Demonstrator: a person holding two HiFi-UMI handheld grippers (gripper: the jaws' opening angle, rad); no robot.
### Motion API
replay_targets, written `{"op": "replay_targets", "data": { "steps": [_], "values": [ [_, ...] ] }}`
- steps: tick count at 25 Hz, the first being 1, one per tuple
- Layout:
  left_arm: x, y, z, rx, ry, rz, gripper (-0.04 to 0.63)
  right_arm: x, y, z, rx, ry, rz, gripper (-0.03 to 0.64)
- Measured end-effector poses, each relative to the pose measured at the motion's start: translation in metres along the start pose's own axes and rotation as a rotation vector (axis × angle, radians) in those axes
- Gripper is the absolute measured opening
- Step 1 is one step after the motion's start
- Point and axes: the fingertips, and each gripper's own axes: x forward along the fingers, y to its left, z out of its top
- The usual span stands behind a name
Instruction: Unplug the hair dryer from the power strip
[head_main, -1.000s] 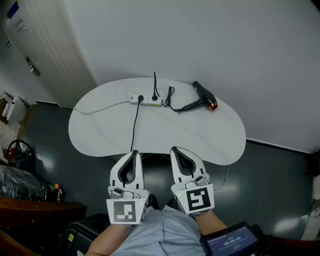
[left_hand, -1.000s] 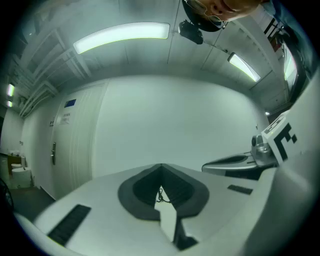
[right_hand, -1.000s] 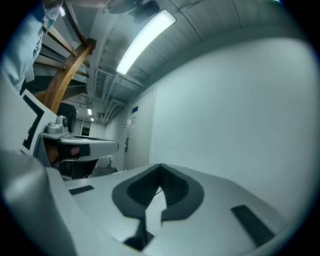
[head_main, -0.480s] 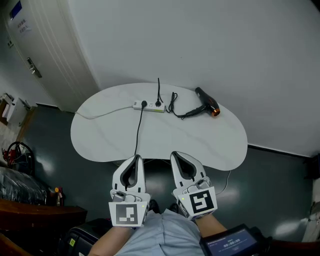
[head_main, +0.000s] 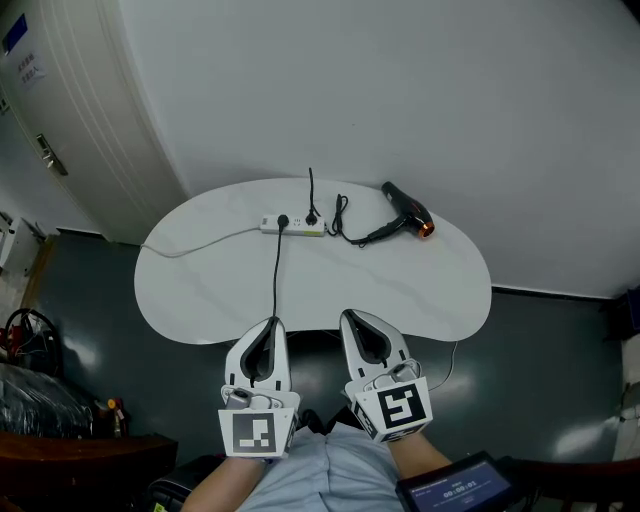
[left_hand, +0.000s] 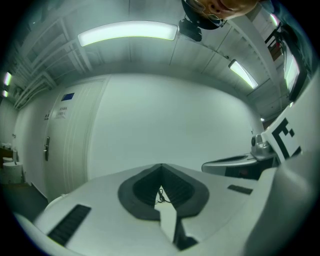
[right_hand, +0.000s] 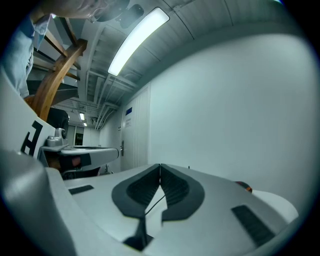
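Note:
A black hair dryer (head_main: 407, 213) with an orange nozzle lies at the far right of the white table (head_main: 400, 290). Its black cord runs left to a plug in the white power strip (head_main: 292, 226) at the table's far middle. Both grippers hover side by side at the near edge, well short of the strip. The left gripper (head_main: 270, 322) has its jaws together with nothing between them, and so does the right gripper (head_main: 348, 316). In the left gripper view the jaw tips (left_hand: 161, 165) meet; in the right gripper view the tips (right_hand: 160, 165) meet too.
A second black cable (head_main: 276, 270) runs from the strip toward the near edge, and a white lead (head_main: 195, 243) trails off to the left. The white wall stands right behind the table. A door (head_main: 60, 120) is at the far left; dark floor surrounds the table.
Both grippers have shifted slightly toward the table's near edge, and the head view has moved a little. Their jaws stay together.

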Motion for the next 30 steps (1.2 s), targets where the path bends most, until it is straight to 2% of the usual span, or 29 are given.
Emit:
{"op": "replay_targets", "data": {
  "steps": [3,5,9,15,23,30],
  "values": [
    [0.005,0.002,-0.007,-0.01,0.015,-0.01,-0.005,0.002,-0.004,-0.007,-0.01,0.026,-0.023,0.002],
    [0.011,0.0,-0.012,-0.049,0.027,-0.014,-0.005,0.004,-0.01,-0.011,-0.007,0.041,-0.033,0.002],
    [0.022,0.002,-0.021,0.033,0.048,-0.03,-0.005,0.014,-0.021,-0.016,-0.001,0.061,-0.029,0.002],
    [0.055,0.008,-0.025,0.031,0.052,0.01,-0.005,0.038,-0.046,-0.025,0.006,0.08,-0.006,0.002],
    [0.125,-0.007,-0.024,-0.023,0.087,0.066,-0.005,0.085,-0.098,-0.012,-0.004,0.078,0.053,0.002],
    [0.168,-0.013,-0.011,0.003,0.088,0.141,-0.005,0.125,-0.13,0.011,-0.029,-0.025,0.165,0.002]
  ]
}}
